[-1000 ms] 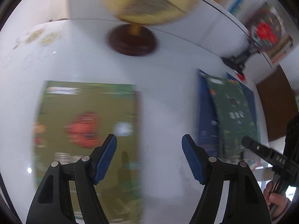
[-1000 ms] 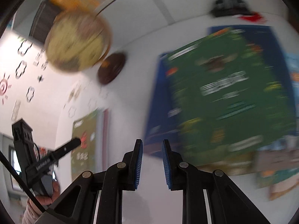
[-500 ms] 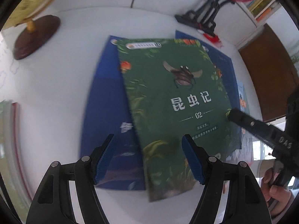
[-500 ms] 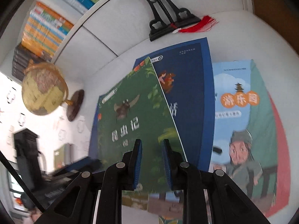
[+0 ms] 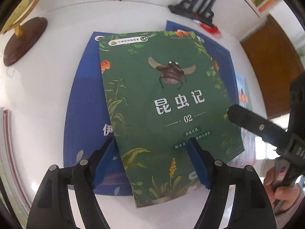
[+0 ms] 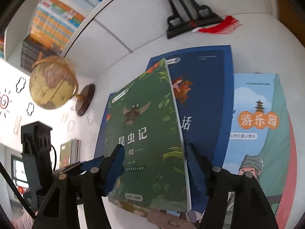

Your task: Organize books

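Both grippers have moved from the globe side to the green paperback book with a beetle on its cover (image 5: pixel 164 103), which lies askew on two dark blue books (image 5: pixel 85 103) on the white table (image 5: pixel 42 87). Left gripper (image 5: pixel 150 162) stands wide over its lower edge. Right gripper (image 6: pixel 152 164) is opening, jaws astride the book, pads apart from it.
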